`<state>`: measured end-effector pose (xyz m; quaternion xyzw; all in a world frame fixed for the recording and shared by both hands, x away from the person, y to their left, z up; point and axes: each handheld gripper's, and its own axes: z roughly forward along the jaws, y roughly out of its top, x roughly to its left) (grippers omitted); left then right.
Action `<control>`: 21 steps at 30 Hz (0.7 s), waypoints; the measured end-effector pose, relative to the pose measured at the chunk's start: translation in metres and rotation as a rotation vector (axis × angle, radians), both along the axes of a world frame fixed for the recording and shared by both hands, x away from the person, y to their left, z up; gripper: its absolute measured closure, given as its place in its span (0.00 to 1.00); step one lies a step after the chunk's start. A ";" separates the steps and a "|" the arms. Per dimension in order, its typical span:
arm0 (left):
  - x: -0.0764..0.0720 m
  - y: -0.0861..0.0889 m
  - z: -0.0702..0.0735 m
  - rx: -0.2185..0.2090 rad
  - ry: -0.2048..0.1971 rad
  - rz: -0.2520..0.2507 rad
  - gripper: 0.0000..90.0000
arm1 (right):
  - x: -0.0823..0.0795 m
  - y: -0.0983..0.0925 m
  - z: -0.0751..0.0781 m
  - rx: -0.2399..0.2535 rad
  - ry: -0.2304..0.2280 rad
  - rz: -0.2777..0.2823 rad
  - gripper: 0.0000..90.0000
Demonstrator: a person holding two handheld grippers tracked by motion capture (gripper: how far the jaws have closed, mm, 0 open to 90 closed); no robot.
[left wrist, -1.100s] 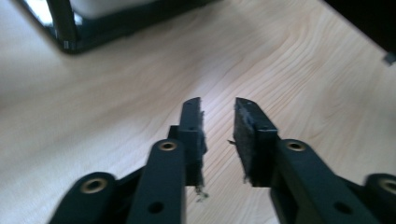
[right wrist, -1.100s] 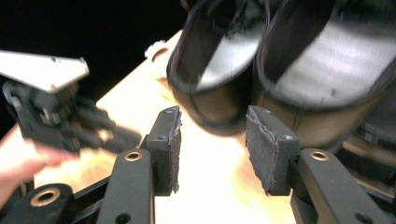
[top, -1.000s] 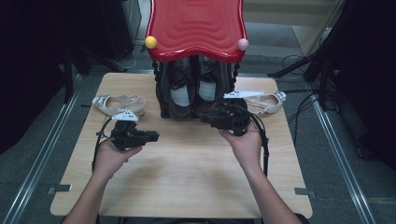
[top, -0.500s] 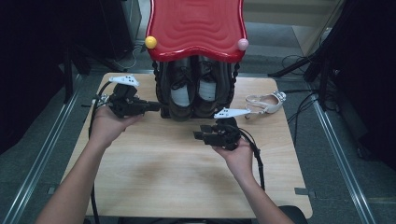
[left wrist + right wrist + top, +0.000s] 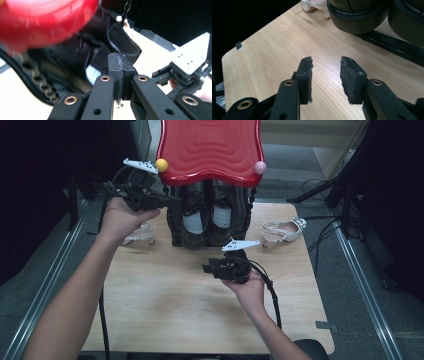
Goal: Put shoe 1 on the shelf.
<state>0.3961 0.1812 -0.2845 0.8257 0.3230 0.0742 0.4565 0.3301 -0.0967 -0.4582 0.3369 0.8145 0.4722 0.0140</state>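
Note:
A rack with a red wavy top (image 5: 210,150) stands at the back of the wooden table (image 5: 165,305) and holds a pair of dark shoes (image 5: 195,222). My left gripper (image 5: 172,200) is raised beside the rack's left side, under the yellow ball (image 5: 161,165). It is shut with nothing between its pads, and in the left gripper view (image 5: 121,62) it points at a dark shoe (image 5: 82,52). My right gripper (image 5: 207,267) hovers low in front of the rack. It stands open (image 5: 325,67) over bare wood; its jaws have just been closing, with nothing between them.
One white sandal (image 5: 282,230) lies to the right of the rack, another (image 5: 140,234) to its left, partly behind my left hand. A pink ball (image 5: 260,167) caps the rack's right corner. Cables trail off the table's right side, and metal rails flank it.
My left gripper rose from the table near the left sandal to beside the rack's red top. My right gripper drew back from the rack toward me, sank, and its jaws narrowed.

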 end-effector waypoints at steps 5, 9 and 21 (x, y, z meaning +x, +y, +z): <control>0.012 -0.012 0.024 0.004 -0.009 -0.003 1.00 | 0.001 -0.001 -0.003 0.017 0.026 -0.001 0.78; 0.023 -0.023 0.040 0.021 -0.019 -0.007 1.00 | 0.000 0.001 -0.005 0.023 0.040 0.005 0.82; 0.050 -0.068 0.074 0.062 -0.085 -0.056 1.00 | 0.000 0.004 -0.004 0.042 0.019 -0.033 1.00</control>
